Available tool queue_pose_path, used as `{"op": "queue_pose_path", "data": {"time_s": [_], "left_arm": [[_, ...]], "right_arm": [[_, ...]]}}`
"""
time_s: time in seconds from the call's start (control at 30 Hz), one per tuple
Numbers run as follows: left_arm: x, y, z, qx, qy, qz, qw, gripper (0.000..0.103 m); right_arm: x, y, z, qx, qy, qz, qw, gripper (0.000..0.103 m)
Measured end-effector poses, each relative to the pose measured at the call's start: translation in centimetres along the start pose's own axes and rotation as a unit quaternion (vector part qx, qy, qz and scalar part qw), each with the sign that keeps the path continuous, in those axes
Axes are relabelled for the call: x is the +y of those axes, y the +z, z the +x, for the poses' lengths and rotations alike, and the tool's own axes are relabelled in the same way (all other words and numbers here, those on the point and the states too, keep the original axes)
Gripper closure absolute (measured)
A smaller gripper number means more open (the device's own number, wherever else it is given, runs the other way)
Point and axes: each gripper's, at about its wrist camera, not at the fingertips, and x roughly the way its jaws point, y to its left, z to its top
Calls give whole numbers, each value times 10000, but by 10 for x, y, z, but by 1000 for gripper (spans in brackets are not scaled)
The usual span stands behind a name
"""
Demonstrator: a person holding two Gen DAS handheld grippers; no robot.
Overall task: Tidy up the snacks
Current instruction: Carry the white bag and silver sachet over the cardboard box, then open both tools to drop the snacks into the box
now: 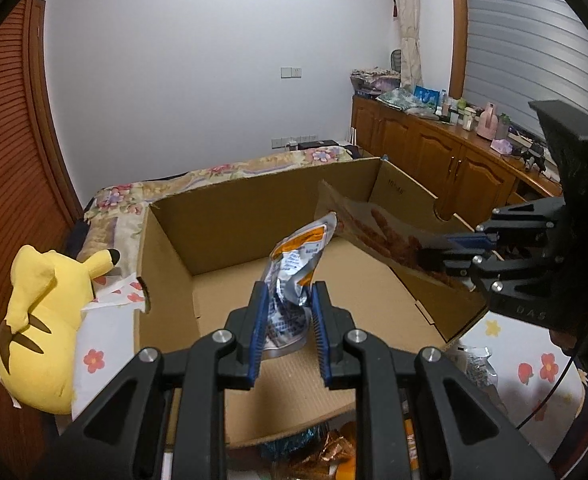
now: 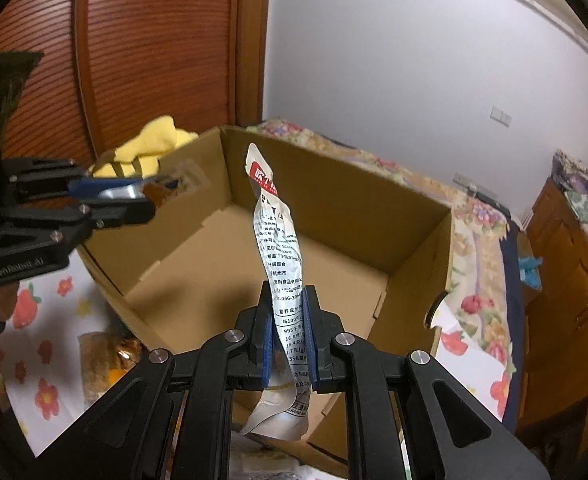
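An open cardboard box [image 1: 234, 216] [image 2: 333, 200] stands on the bed, its floor bare. My left gripper [image 1: 290, 312] is shut on a silver and orange snack pouch [image 1: 297, 264] and holds it upright over the box's near edge. It also shows in the right wrist view [image 2: 134, 190], at the left, over the box's left wall. My right gripper [image 2: 290, 328] is shut on a long silver and white snack packet [image 2: 278, 248] with a red top, above the near edge. In the left wrist view the right gripper [image 1: 437, 254] holds that packet [image 1: 373, 228], whose face shows fried sticks, over the box's right side.
A yellow plush toy [image 1: 42, 320] lies left of the box. More snack packets [image 1: 321, 448] lie below the grippers on the flowered sheet [image 1: 533, 364]. A wooden cabinet [image 1: 433, 152] with clutter runs along the right. A wooden louvred door [image 2: 134, 40] stands behind the box.
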Motion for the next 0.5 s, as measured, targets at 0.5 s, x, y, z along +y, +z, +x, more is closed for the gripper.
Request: {"op": "queue_pose_path", "data": {"time_s": [0.5], "left_arm": [[-1,-2,16,189,38,34,9998,84]], "right_arm": [[-6,-8,7,186,153,197,9995,90]]}}
